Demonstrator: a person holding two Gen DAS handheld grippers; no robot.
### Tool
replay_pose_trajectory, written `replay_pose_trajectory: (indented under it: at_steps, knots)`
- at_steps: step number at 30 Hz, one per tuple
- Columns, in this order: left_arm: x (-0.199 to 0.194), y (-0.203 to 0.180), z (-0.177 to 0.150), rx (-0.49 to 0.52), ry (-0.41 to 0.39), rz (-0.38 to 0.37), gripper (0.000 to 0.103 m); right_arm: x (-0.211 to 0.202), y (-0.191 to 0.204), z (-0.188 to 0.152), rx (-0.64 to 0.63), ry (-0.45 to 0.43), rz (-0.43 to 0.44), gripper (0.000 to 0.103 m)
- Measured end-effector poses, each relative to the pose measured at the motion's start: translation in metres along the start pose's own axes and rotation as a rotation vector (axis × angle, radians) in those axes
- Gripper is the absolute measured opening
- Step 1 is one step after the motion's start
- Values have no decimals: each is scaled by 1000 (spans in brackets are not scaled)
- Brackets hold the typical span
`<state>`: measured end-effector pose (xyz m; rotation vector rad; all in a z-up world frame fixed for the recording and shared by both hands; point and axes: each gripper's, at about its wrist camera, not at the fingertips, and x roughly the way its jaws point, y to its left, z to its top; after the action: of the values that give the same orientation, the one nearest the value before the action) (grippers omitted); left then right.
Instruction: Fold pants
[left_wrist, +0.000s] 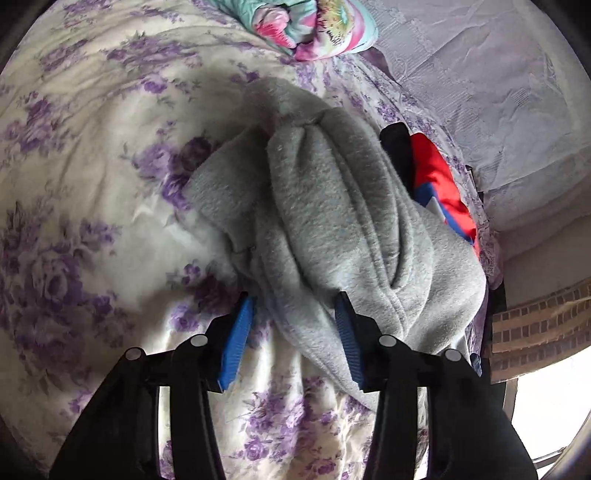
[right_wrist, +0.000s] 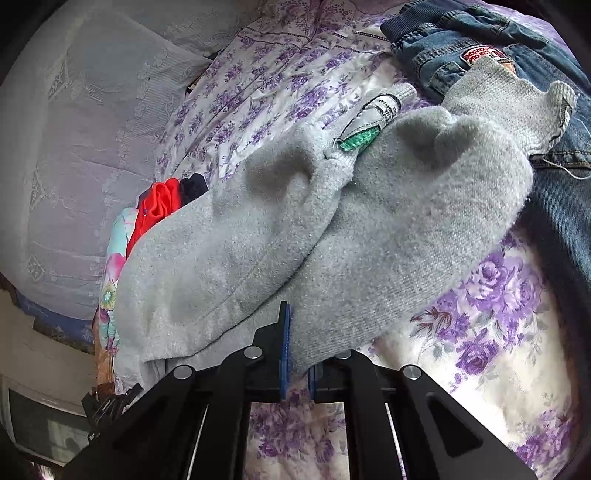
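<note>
Grey fleece pants (left_wrist: 332, 221) lie bunched lengthwise on a floral bedspread (left_wrist: 92, 184). My left gripper (left_wrist: 293, 332) stands with its jaws apart around the pants' near hem. The right blue pad (left_wrist: 347, 339) touches the cloth, while the left pad (left_wrist: 240, 339) is clear of it. In the right wrist view the pants (right_wrist: 332, 240) stretch away to a waistband with a green label (right_wrist: 360, 140). My right gripper (right_wrist: 297, 354) is shut on the near edge of the grey cloth, which covers one finger.
Blue jeans (right_wrist: 480, 55) lie beyond the waistband, partly under it. A red garment (left_wrist: 436, 177) and a colourful floral one (left_wrist: 295, 26) sit beside the pants. A pale lace-covered pillow (right_wrist: 74, 129) borders the bedspread (right_wrist: 498, 295). The bed's edge drops off by a brick-patterned surface (left_wrist: 535, 325).
</note>
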<state>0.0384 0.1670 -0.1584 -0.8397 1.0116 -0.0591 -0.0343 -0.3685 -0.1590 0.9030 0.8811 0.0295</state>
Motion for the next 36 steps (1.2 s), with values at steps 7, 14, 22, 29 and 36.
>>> replay_pose_trajectory:
  at_steps: [7,14,22,29,36]
  knots:
    - [8,8,5,-34,-1,-4,40,3,-9,-4,22,20,8,8]
    - [16,-9,28,-30,21,-5,11,-5,-2,-3,-29,-10,23,7]
    - [-95,-45,11,75,-74,-99,9,-67,50,5,-295,-37,51,6]
    - [-124,41,-69,-61,62,52,9,-69,10,-61,-354,214,-46,6]
    - [-101,91,-96,-181,132,56,11,-42,-25,-80,-267,299,-97,7]
